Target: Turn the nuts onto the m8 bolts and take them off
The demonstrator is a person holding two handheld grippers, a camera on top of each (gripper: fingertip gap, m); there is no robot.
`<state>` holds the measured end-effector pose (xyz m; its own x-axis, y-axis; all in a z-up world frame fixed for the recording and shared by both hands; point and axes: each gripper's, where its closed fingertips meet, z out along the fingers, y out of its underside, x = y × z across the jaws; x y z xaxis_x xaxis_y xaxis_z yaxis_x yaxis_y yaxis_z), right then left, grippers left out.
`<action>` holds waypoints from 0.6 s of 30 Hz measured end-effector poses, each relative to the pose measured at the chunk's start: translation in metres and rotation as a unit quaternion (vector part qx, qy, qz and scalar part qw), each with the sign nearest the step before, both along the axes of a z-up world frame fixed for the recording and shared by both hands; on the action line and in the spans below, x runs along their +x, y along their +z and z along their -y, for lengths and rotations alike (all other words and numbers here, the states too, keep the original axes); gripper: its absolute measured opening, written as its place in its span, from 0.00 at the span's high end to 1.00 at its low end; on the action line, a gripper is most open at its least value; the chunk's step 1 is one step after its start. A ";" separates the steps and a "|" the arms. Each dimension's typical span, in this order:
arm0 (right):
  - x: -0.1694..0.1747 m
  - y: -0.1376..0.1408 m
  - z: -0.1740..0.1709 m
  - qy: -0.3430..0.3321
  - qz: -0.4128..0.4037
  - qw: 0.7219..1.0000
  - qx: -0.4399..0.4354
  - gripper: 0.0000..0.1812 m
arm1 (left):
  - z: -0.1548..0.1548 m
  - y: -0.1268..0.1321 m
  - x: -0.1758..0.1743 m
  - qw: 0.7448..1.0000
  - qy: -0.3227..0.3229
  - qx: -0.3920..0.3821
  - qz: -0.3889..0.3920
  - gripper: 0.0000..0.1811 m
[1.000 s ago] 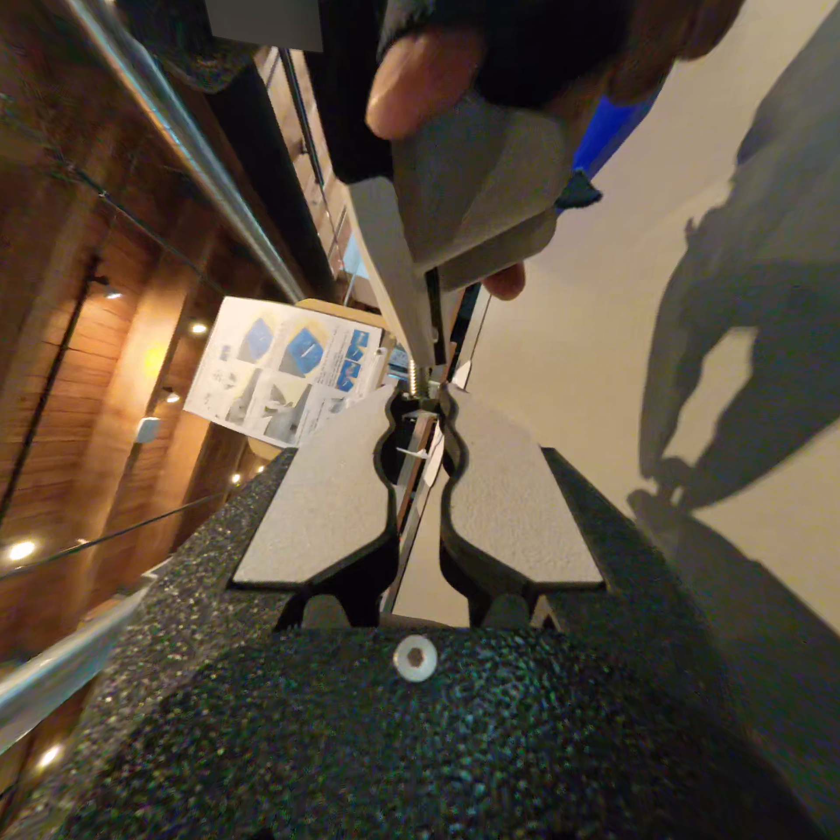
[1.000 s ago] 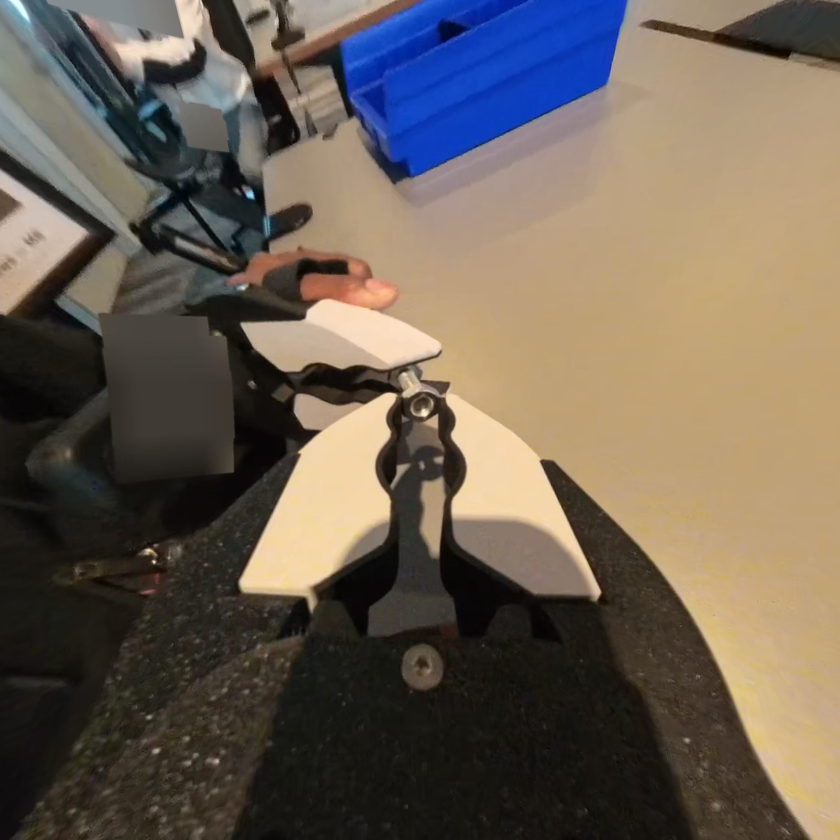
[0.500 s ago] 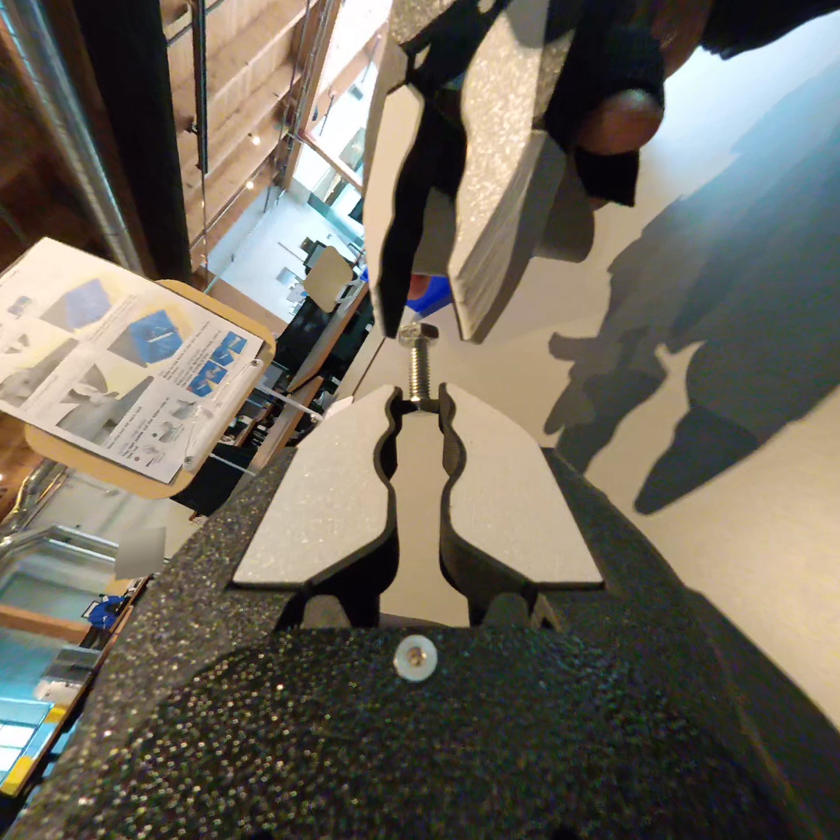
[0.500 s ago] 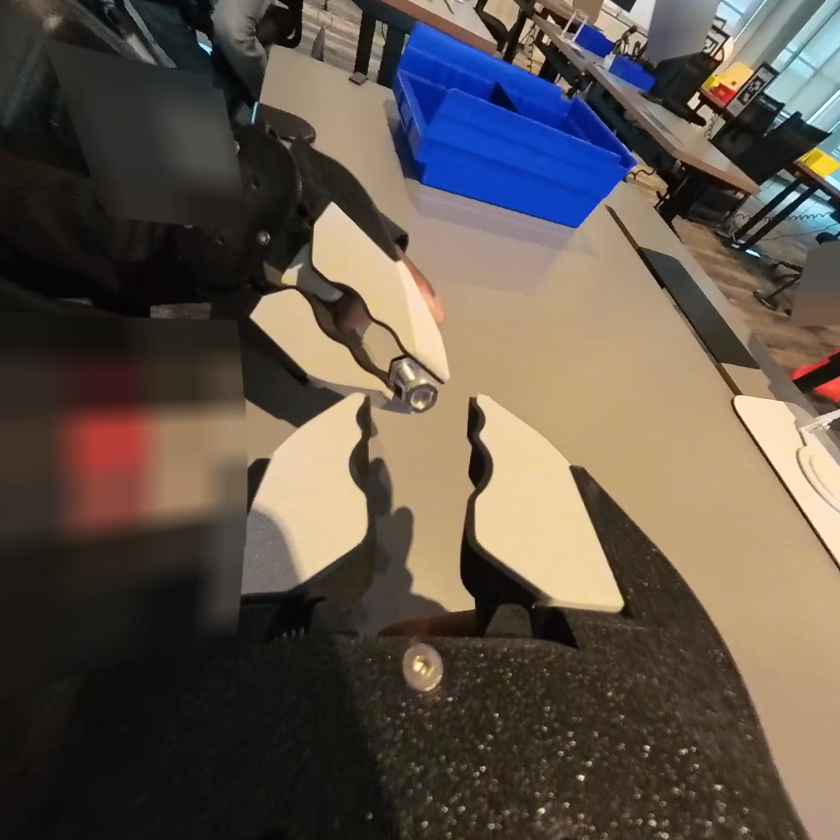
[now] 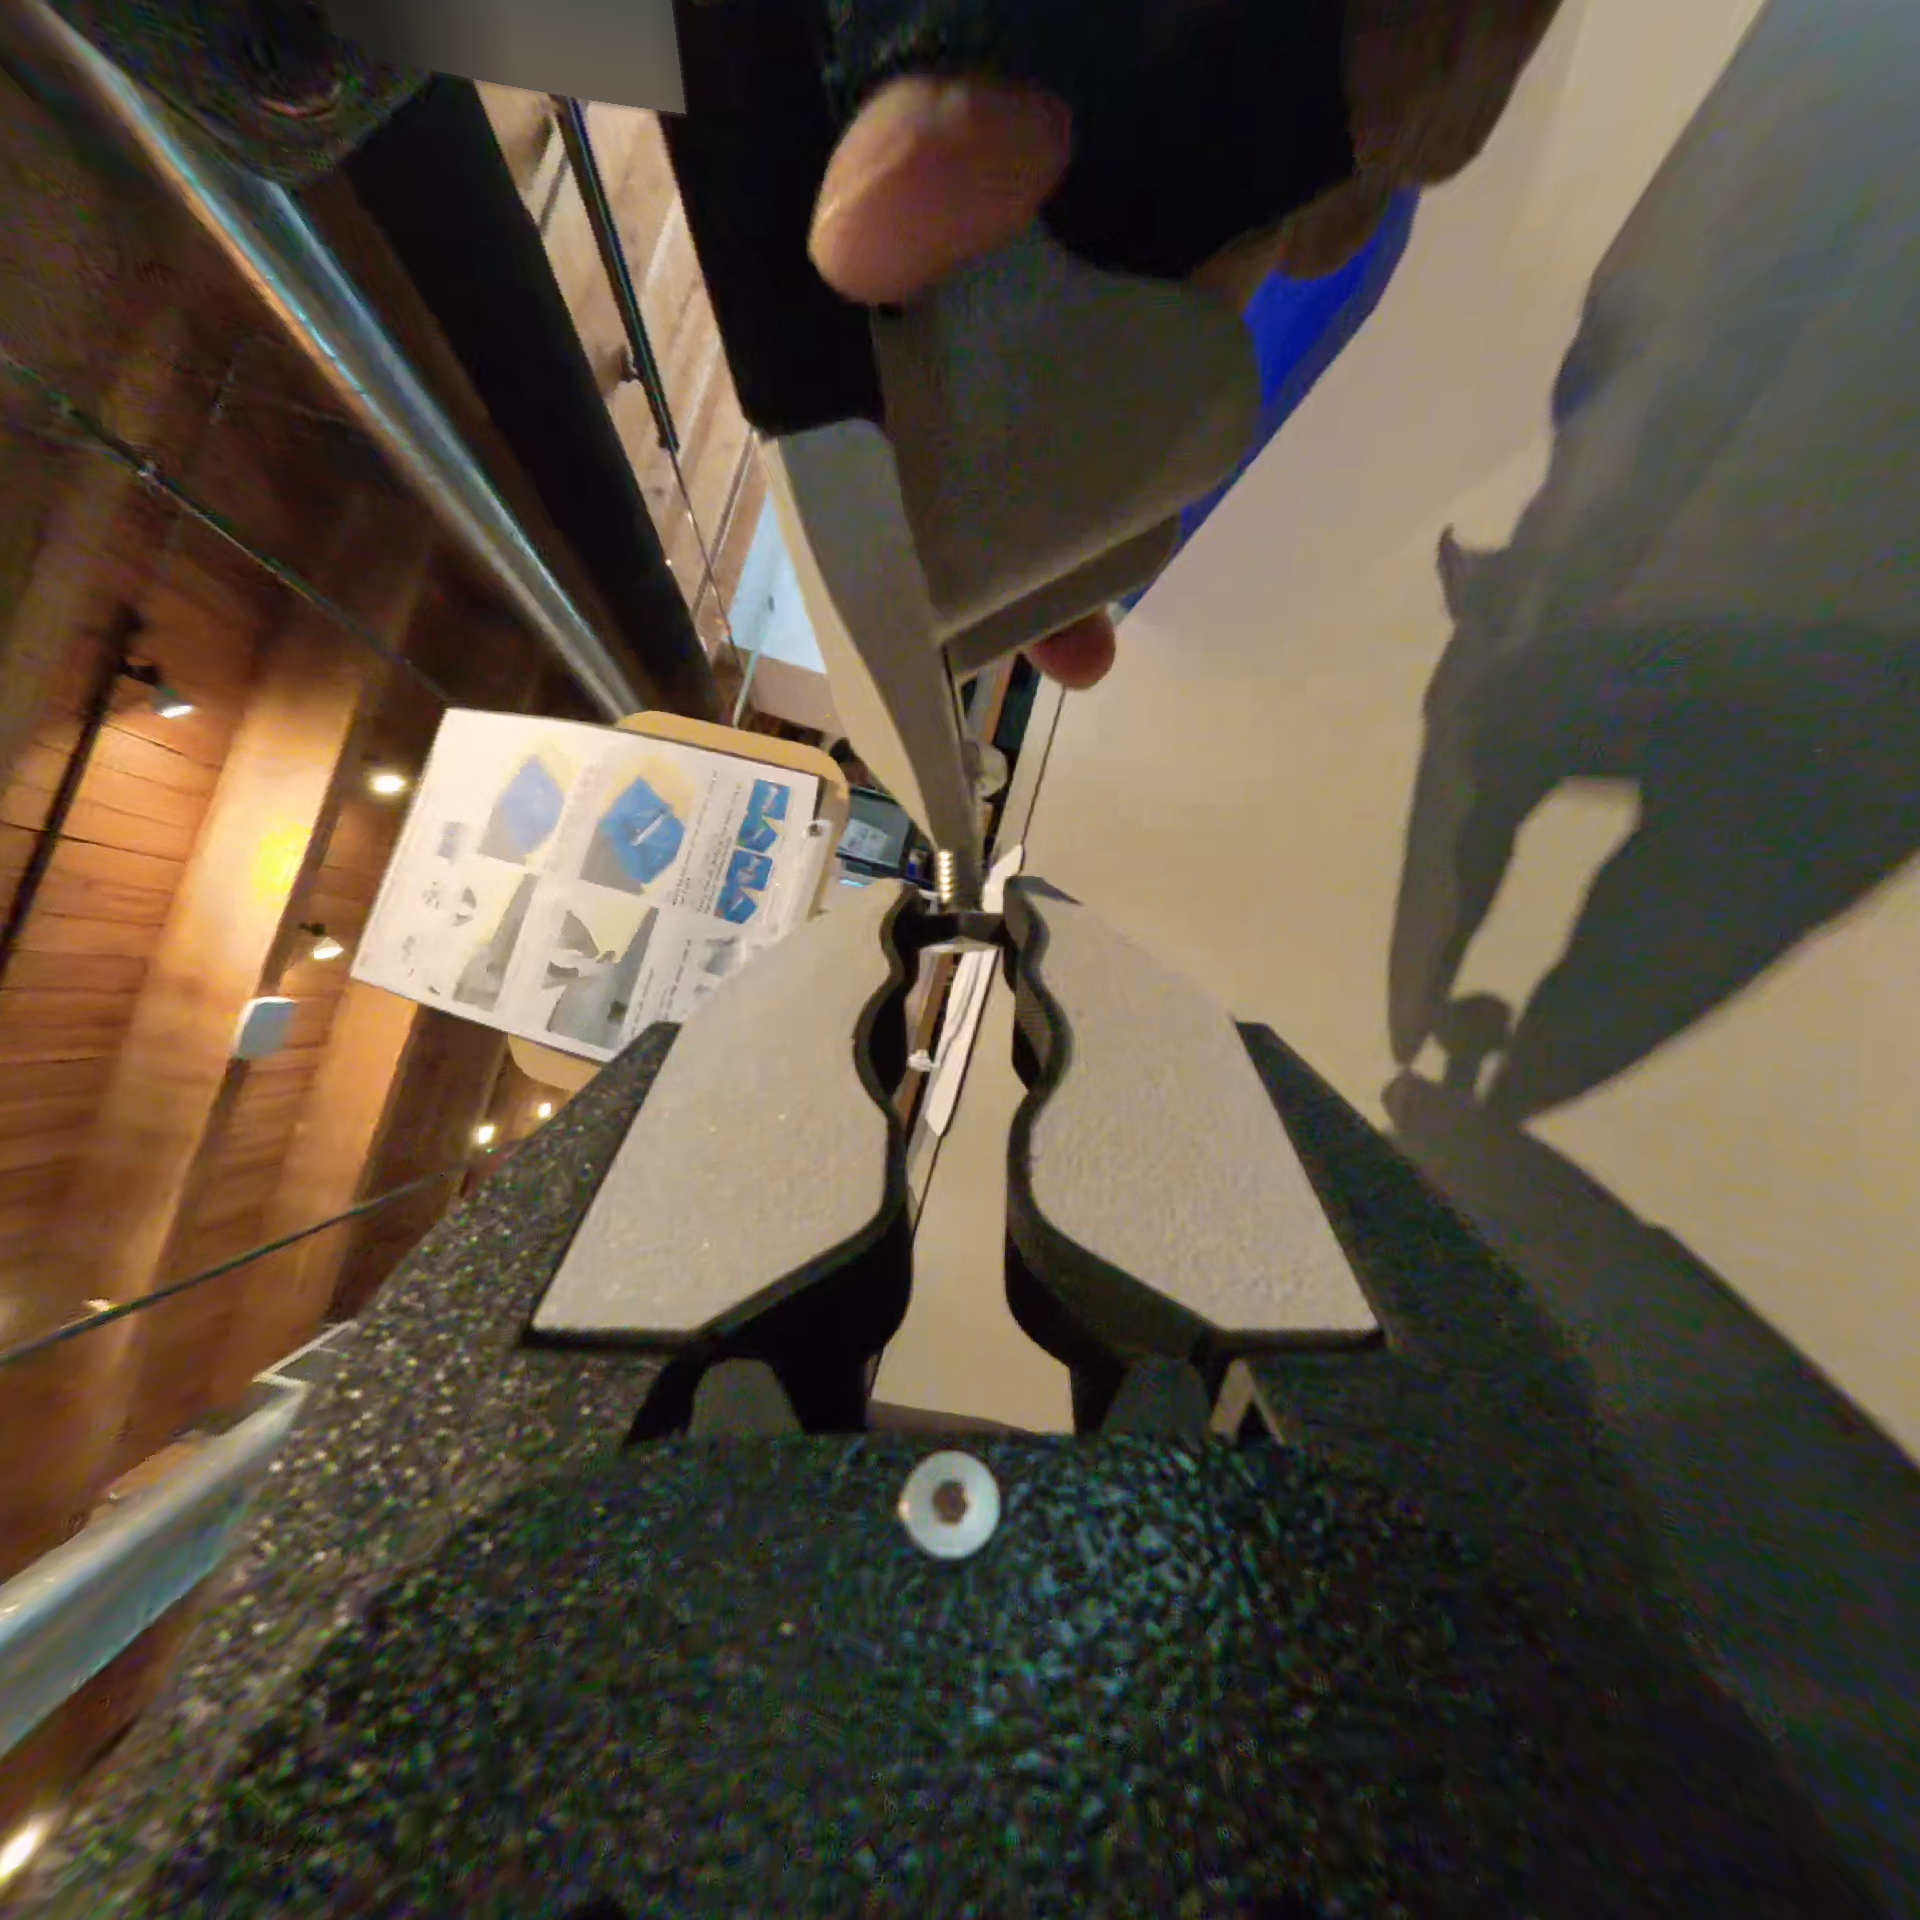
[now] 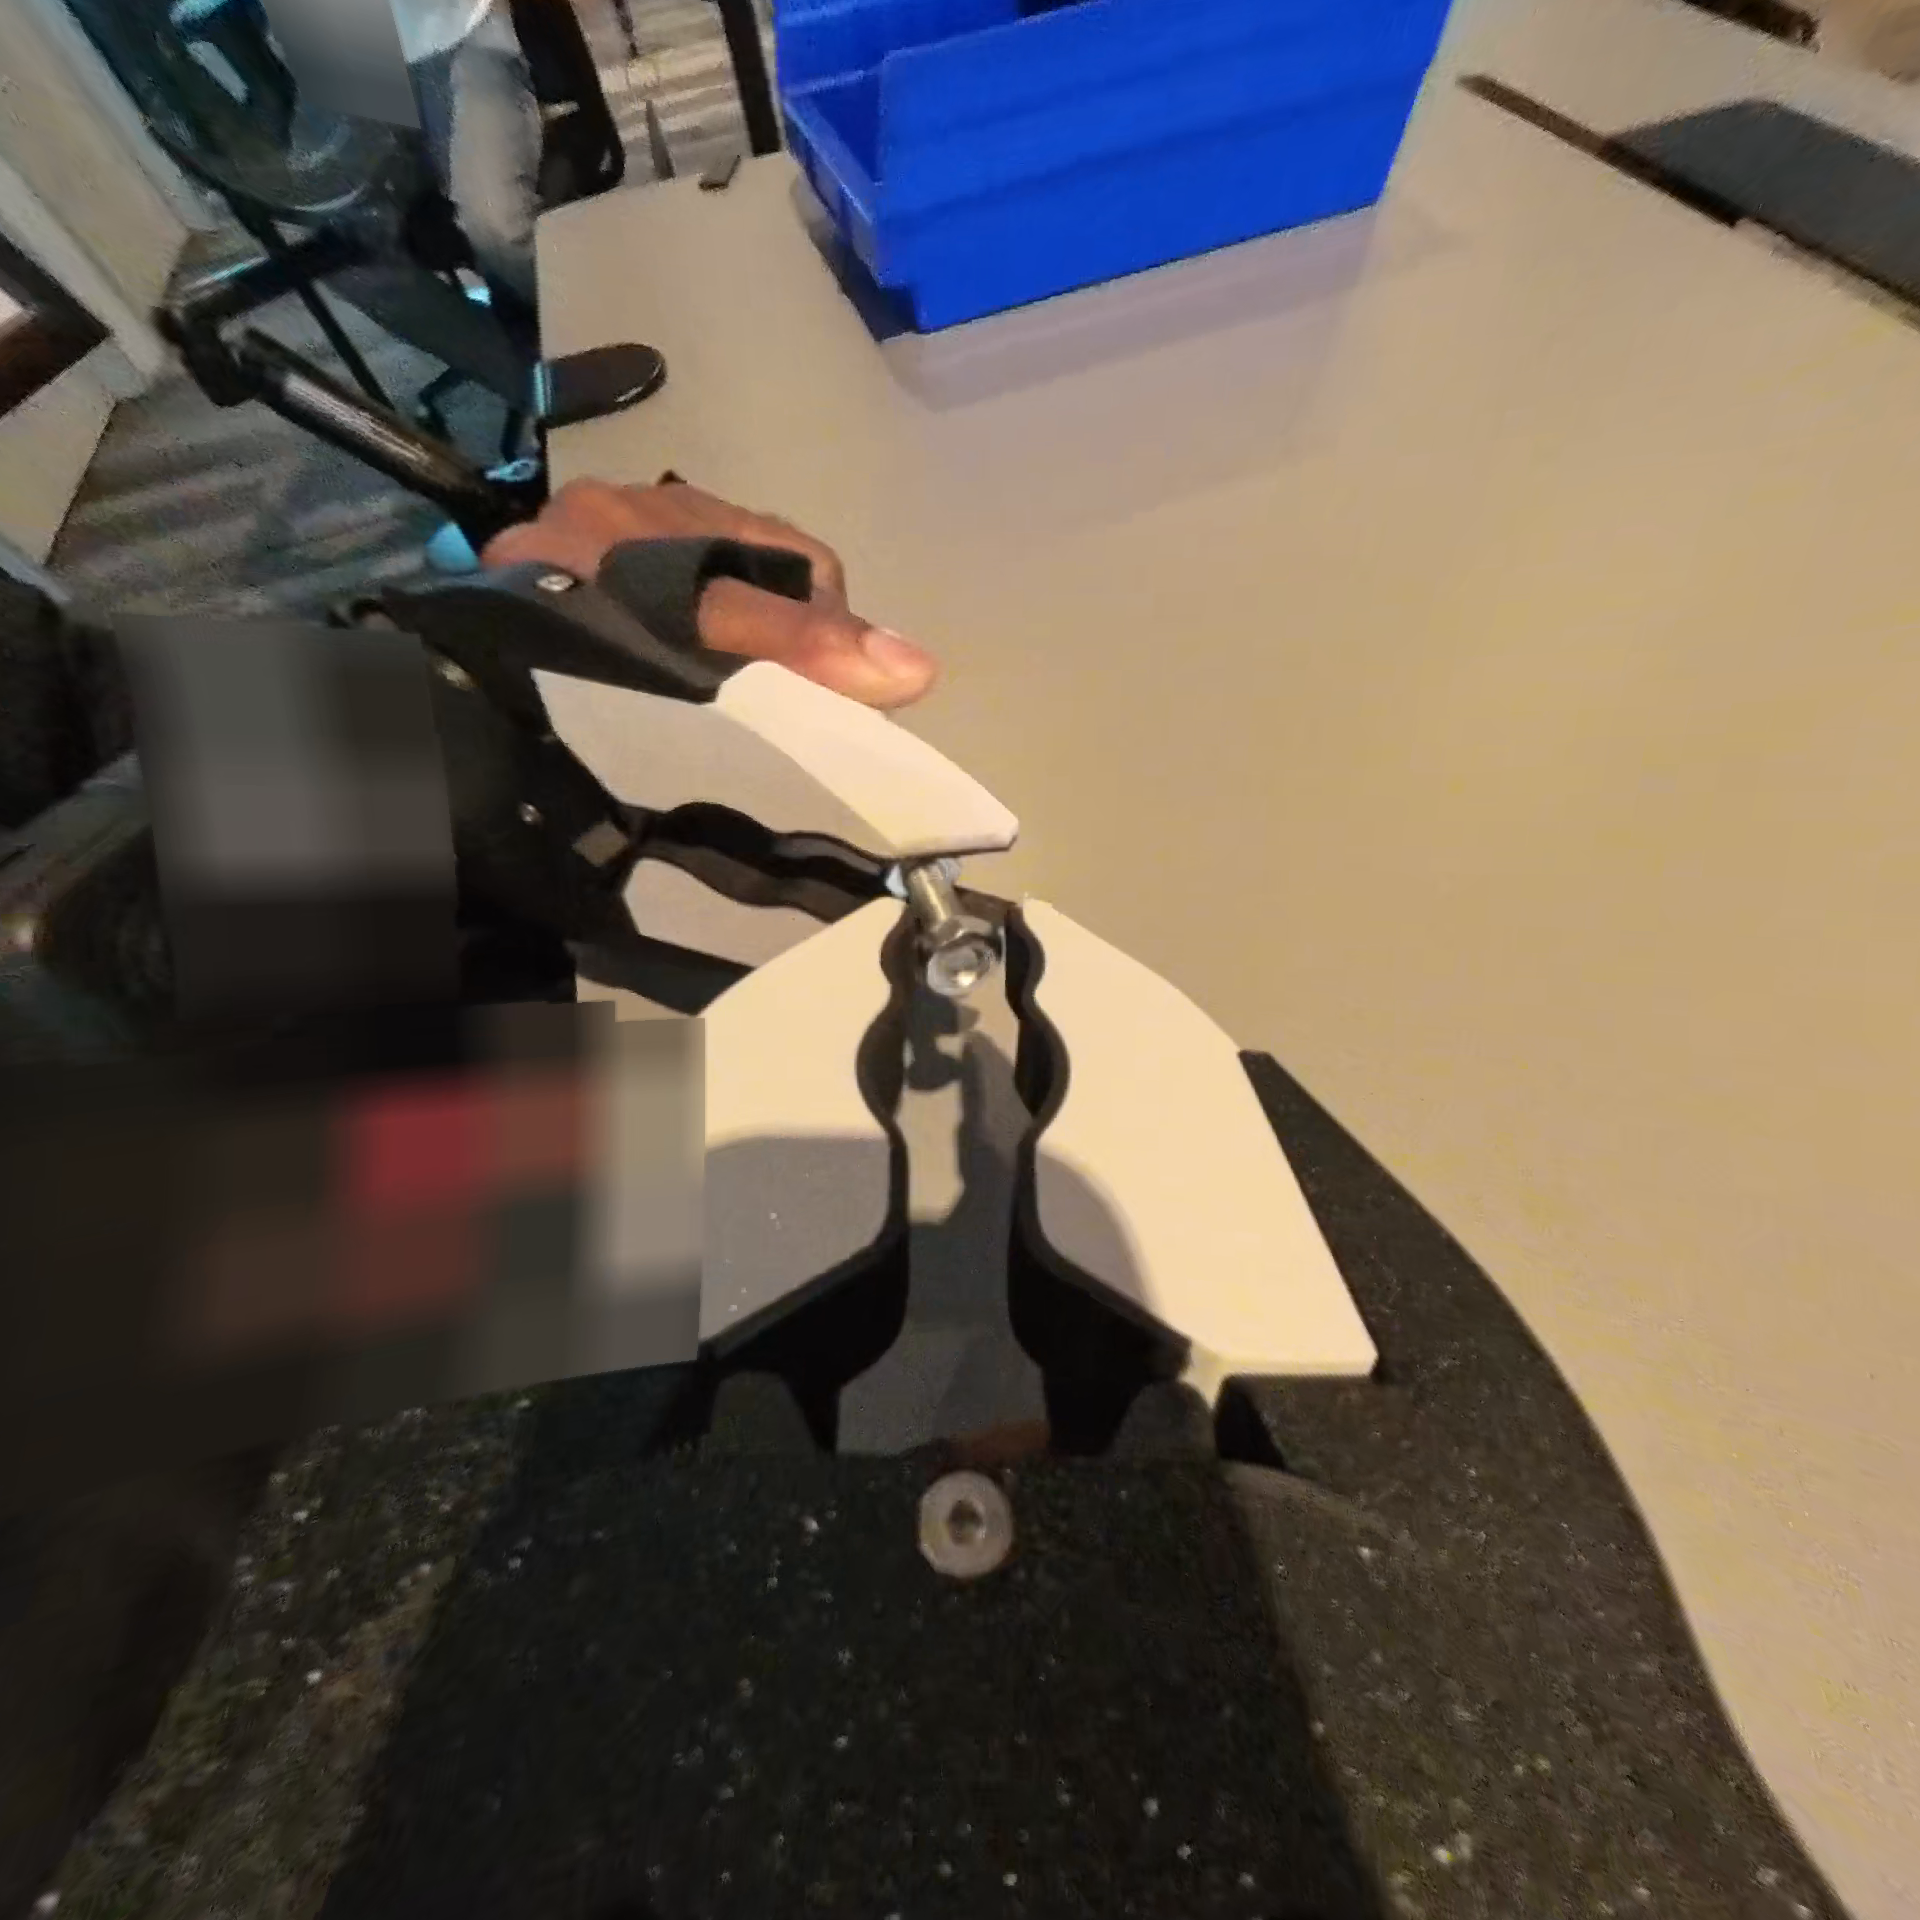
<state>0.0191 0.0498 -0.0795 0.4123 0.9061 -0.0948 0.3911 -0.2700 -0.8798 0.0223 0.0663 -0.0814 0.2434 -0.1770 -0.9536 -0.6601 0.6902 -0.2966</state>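
A silver M8 bolt (image 6: 928, 899) is held in the air between the two grippers, above the beige table (image 6: 1455, 727). My left gripper (image 5: 954, 914) is shut on the bolt's dark hex head (image 5: 961, 925); the threaded shank (image 5: 948, 873) points away from it. My right gripper (image 6: 956, 935) is shut on the nut (image 6: 961, 966) at the shank's other end. In the left wrist view the right gripper (image 5: 951, 842) comes down from above, a gloved hand behind it. In the right wrist view the left gripper (image 6: 935, 862) reaches in from the left.
A blue bin (image 6: 1091, 156) stands at the far side of the table, with a black mat (image 6: 1787, 177) at the far right. A chair and a person's legs are beyond the table's left edge. A printed sheet on a board (image 5: 592, 873) stands behind. Left and right tips are no more than a few centimetres apart.
Half a second ago my right gripper was open and drawn back from the bolt. It has now come back and shut on the nut, as it was one second ago. The left gripper kept hold.
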 end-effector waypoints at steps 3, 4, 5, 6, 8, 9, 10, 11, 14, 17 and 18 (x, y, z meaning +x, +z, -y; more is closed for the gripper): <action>0.000 0.002 0.000 0.025 0.003 0.998 0.049 0.76 | 0.001 0.001 0.001 0.999 -0.012 -0.029 0.023 0.92; 0.002 0.003 0.000 0.036 0.010 0.996 0.080 0.74 | 0.000 0.002 0.000 0.998 -0.017 -0.048 0.035 0.92; 0.004 0.005 0.000 0.044 0.019 0.992 0.116 0.74 | 0.000 0.003 -0.001 0.996 -0.027 -0.072 0.050 0.92; 0.007 0.005 0.000 0.052 0.032 0.987 0.149 0.74 | 0.000 0.004 -0.002 0.992 -0.040 -0.098 0.066 0.92; 0.011 0.004 0.003 0.069 0.055 0.977 0.192 0.74 | 0.002 0.007 -0.003 0.984 -0.063 -0.138 0.092 0.92; 0.012 0.004 0.004 0.075 0.060 0.974 0.207 0.76 | 0.003 0.007 -0.002 0.980 -0.073 -0.154 0.098 0.92; 0.013 0.006 0.005 0.079 0.061 0.971 0.219 0.77 | 0.004 0.007 -0.002 0.978 -0.080 -0.165 0.101 0.92; 0.013 0.008 0.005 0.081 0.059 0.968 0.229 0.77 | 0.005 0.006 -0.002 0.976 -0.084 -0.172 0.101 0.92; 0.010 0.014 0.010 0.092 0.043 0.965 0.242 0.79 | 0.010 0.001 0.002 0.973 -0.099 -0.188 0.090 0.92; 0.007 0.013 0.015 0.106 0.046 0.961 0.250 0.81 | 0.014 -0.004 0.006 0.972 -0.109 -0.195 0.075 0.92; 0.006 0.011 0.015 0.107 0.053 0.960 0.253 0.83 | 0.015 -0.005 0.007 0.972 -0.111 -0.194 0.071 0.92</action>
<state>0.0251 0.0344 -0.0687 0.1938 0.8902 0.4124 0.4839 0.2789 -0.8295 0.0290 0.0517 -0.0864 0.2814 -0.5803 -0.7642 -0.4410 0.6291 -0.6401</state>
